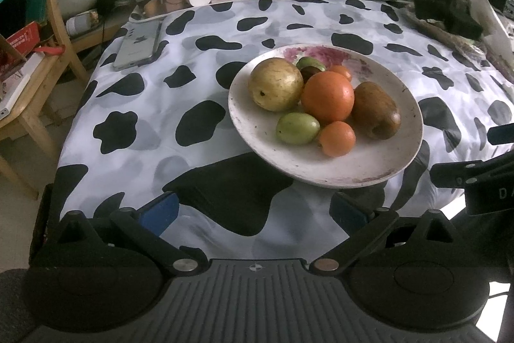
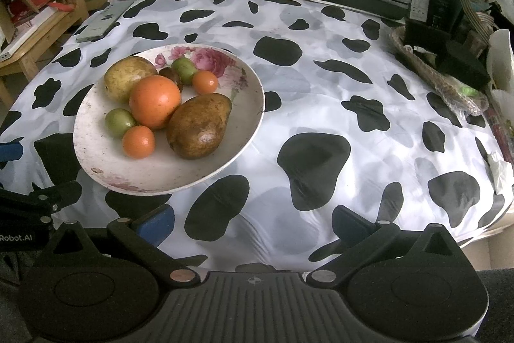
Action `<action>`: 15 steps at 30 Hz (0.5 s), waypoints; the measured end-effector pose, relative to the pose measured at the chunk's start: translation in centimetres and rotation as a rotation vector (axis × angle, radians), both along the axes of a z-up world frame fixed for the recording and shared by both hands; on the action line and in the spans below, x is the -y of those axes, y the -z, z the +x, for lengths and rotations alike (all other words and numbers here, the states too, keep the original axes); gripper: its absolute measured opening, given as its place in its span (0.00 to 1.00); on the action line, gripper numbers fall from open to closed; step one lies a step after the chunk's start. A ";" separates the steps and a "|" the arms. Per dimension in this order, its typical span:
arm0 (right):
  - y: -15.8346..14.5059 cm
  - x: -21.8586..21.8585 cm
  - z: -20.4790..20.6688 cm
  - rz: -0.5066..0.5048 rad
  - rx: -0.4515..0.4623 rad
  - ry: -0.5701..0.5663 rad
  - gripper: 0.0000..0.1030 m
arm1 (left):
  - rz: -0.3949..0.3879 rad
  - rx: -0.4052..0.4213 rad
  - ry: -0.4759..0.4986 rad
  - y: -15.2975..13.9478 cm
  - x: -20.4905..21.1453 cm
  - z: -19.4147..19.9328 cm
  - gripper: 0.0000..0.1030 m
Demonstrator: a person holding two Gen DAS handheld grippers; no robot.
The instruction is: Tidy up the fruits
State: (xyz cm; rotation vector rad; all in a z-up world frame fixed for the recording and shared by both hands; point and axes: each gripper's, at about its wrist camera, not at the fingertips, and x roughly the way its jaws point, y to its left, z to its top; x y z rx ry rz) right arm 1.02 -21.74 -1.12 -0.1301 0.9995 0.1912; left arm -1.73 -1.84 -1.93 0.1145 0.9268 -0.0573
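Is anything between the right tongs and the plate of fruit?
Nothing visible. Only bare cow-print cloth lies between the open right tongs and the plate, which sits ahead and to their left. The left tongs are open too, holding nothing.

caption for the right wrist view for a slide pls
Open right tongs hover over cow-print cloth, near a floral plate of mixed fruit.

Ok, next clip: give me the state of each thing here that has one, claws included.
Left claw: open, empty, short of the plate.
Right claw: open, empty, over the tablecloth.
Plate: flat on the tablecloth, holding all the fruit.
Large orange: on the plate, touching the brown pear.
Brown pear: lying on its side.
Yellow pear: on its side.
Phone: face down at the table edge.
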 end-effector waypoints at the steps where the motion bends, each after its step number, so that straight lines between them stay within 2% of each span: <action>1: 0.0 0.0 0.0 -0.001 0.001 0.000 1.00 | 0.000 -0.001 0.000 0.0 0.0 0.0 1.00; 15: 0.0 0.1 0.0 0.000 0.001 -0.001 1.00 | -0.007 0.003 -0.002 -0.1 0.0 0.0 1.00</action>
